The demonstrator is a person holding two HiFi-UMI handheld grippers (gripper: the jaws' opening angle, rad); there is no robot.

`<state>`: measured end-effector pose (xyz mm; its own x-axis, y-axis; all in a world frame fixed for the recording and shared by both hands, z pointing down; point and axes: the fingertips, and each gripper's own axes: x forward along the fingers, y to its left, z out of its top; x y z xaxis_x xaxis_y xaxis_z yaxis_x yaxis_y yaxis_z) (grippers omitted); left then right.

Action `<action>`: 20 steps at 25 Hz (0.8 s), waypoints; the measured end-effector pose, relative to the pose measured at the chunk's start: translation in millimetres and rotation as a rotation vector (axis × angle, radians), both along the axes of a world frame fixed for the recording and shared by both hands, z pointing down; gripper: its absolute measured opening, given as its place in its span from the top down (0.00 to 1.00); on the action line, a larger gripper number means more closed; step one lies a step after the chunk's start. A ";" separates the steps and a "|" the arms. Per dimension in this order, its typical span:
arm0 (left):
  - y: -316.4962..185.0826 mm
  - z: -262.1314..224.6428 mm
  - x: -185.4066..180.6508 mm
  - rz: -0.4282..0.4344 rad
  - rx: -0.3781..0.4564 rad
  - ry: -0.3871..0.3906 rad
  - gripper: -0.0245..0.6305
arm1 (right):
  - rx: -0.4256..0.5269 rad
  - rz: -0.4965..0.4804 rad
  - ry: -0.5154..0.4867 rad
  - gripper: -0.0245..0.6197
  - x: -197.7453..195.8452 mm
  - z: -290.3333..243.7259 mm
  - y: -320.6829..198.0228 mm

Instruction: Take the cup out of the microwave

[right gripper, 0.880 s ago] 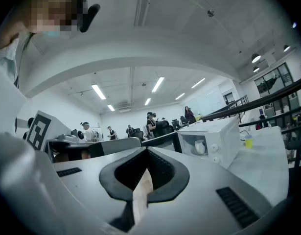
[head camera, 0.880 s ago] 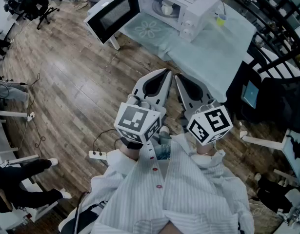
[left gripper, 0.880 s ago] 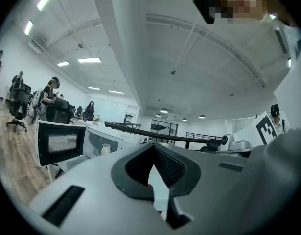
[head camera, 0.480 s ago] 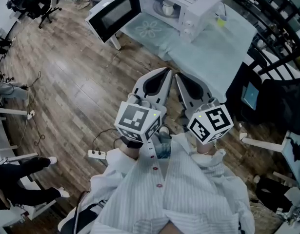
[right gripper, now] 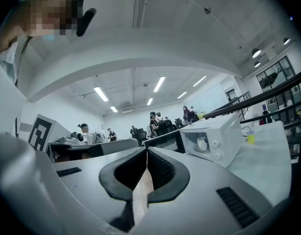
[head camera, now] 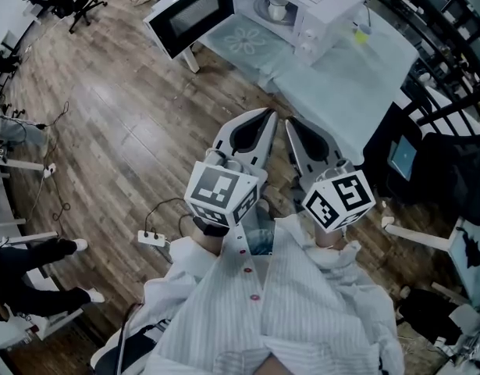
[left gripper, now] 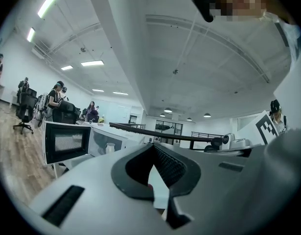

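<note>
**Head view:** A person in a striped shirt (head camera: 286, 319) holds the left gripper (head camera: 264, 117) and the right gripper (head camera: 289, 123) side by side, close to the chest. Both point toward an open microwave (head camera: 321, 2) well ahead of their tips. The cup (head camera: 277, 8) sits inside the microwave's cavity, far beyond both tools. The door (head camera: 189, 12) is swung out to the left. The microwave stands on a cloth-covered table (head camera: 357, 76), ahead and to the right of the right gripper. A power strip (head camera: 150, 237) lies on the wood floor (head camera: 130, 131), off to the left gripper's left.

**Left gripper view:** The jaws are closed tip to tip with nothing between them. The cup (left gripper: 110, 148) shows in the open cavity, ahead and to the left of the tips, just right of the door.

**Right gripper view:** The jaws are pressed together and empty. The cup (right gripper: 201, 143) is ahead and to the right, inside the microwave, with a small yellow container (right gripper: 249, 137) on the table beyond it.
</note>
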<state>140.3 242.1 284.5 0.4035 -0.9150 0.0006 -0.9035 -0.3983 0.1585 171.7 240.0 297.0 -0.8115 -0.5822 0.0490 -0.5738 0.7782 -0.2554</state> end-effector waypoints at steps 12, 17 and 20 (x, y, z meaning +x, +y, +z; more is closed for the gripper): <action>-33.3 10.0 -16.4 0.000 -0.017 0.007 0.95 | -0.045 -0.012 0.002 0.91 -18.1 14.5 -29.6; -65.6 8.0 -43.6 -0.008 -0.012 0.007 0.95 | -0.046 -0.015 0.002 0.91 -44.2 13.5 -60.6; -87.7 7.3 -63.4 -0.009 -0.013 0.009 0.95 | -0.049 -0.021 0.001 0.91 -64.1 12.4 -82.6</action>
